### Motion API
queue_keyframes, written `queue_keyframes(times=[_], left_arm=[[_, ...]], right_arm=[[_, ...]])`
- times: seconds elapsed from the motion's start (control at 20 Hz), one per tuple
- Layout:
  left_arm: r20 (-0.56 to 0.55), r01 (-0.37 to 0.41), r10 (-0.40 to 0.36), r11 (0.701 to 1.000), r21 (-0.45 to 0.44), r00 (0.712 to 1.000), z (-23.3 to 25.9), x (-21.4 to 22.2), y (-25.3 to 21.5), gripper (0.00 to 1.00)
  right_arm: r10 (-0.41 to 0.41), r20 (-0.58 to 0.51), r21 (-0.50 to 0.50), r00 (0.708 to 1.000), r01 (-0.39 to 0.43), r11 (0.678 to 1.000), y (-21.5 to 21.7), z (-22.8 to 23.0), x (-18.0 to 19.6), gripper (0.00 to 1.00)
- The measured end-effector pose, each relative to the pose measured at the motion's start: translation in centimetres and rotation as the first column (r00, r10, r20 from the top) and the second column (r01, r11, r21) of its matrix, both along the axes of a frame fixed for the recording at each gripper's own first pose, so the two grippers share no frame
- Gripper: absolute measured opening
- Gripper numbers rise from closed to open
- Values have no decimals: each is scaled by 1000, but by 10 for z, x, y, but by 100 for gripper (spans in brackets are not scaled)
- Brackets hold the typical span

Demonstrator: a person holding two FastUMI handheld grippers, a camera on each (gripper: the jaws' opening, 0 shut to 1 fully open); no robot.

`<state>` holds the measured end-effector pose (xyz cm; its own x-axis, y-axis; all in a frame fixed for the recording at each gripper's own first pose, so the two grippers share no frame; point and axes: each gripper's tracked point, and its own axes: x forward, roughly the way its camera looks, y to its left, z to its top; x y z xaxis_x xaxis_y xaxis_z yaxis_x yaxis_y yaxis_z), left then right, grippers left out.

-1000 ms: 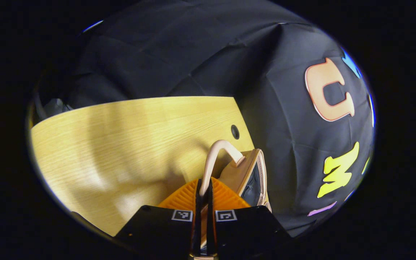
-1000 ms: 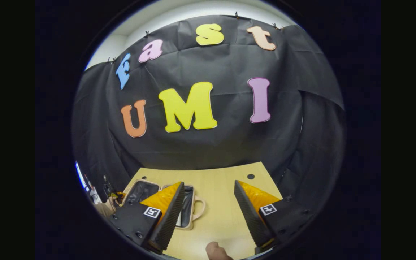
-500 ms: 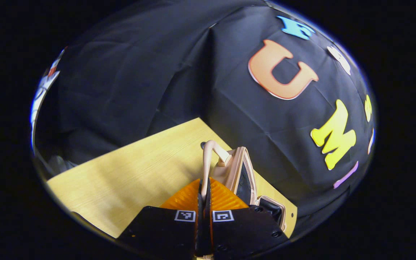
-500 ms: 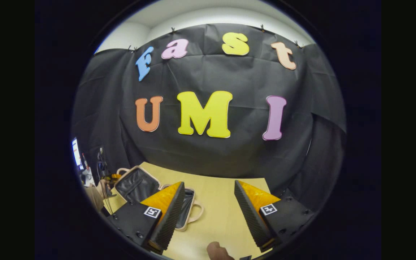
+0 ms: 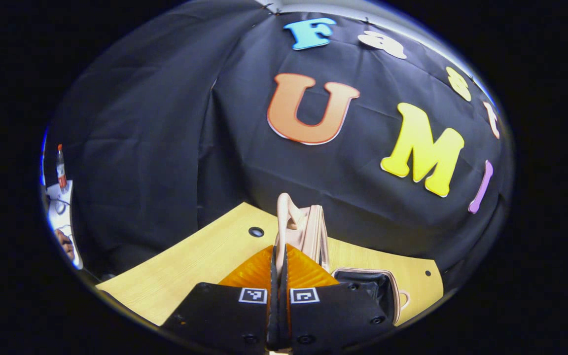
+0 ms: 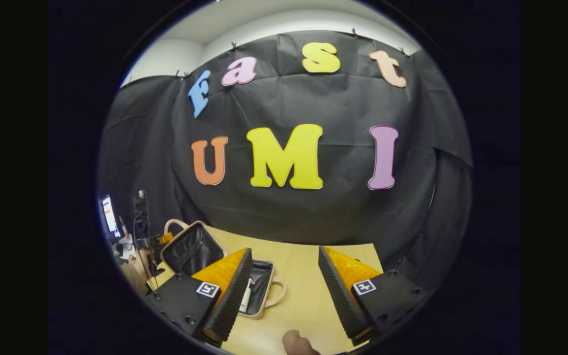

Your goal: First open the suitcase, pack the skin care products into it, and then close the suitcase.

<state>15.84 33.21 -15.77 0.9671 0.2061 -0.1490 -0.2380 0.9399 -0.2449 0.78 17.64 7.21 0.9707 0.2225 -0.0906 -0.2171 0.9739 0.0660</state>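
Note:
In the left gripper view my left gripper [image 5: 279, 252] is shut on the beige handle [image 5: 284, 213] of the suitcase lid [image 5: 313, 230], which stands nearly upright, seen edge-on. The suitcase base [image 5: 373, 288] with dark lining lies flat on the table to the right. In the right gripper view the lid [image 6: 191, 248] is raised, tilted back to the left over the base [image 6: 260, 285], and a white bottle [image 6: 246, 296] lies inside. My right gripper [image 6: 284, 291] hangs open above the table with nothing between its fingers, to the right of the suitcase.
The wooden table [image 6: 303, 296] has small round holes [image 5: 256, 231] near its back corners, and the black cloth wall stands close behind it. A fingertip [image 6: 296, 342] shows at the bottom edge. Outside the booth at far left stands a red-capped bottle [image 5: 60, 167].
My left gripper has swung the lid by its handle from lying open to nearly upright. The right gripper stayed open and shifted only slightly.

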Motion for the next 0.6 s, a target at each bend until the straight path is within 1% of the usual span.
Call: queue_keyframes(times=[0.05, 0.1, 0.15, 0.2, 0.3, 0.45, 0.55, 0.6], left_arm=[[5, 3, -3, 1000, 25, 1000, 5, -4, -10, 3], [12, 12, -13, 998, 55, 1000, 10, -5, -21, 3], [16, 28, -29, 996, 87, 999, 18, -5, -37, 3], [20, 48, -51, 991, 126, 998, 23, -3, -50, 3], [16, 89, -95, 971, 220, 995, 34, 1, -77, 3], [-10, 149, -154, 936, 319, 988, 40, 10, -123, 3], [-16, 194, -200, 918, 347, 980, 40, 15, -157, 3], [-14, 224, -232, 918, 327, 973, 38, 17, -176, 3]], right_arm=[[-19, -5, 10, 1000, 19, 1000, -8, -1, 1, 76], [-27, -10, 18, 1000, 27, 999, -12, -4, -1, 76], [-30, -4, 18, 1000, 31, 999, -17, -3, -4, 79], [-47, 8, 7, 999, 47, 999, -26, -2, -2, 80], [-73, 18, -3, 997, 73, 997, -38, -4, -5, 79], [-61, -2, 11, 998, 61, 998, -40, -12, -5, 79], [-47, -15, -2, 999, 47, 999, -40, -19, 2, 79], [-43, -18, -4, 999, 43, 999, -40, -20, 5, 79]])
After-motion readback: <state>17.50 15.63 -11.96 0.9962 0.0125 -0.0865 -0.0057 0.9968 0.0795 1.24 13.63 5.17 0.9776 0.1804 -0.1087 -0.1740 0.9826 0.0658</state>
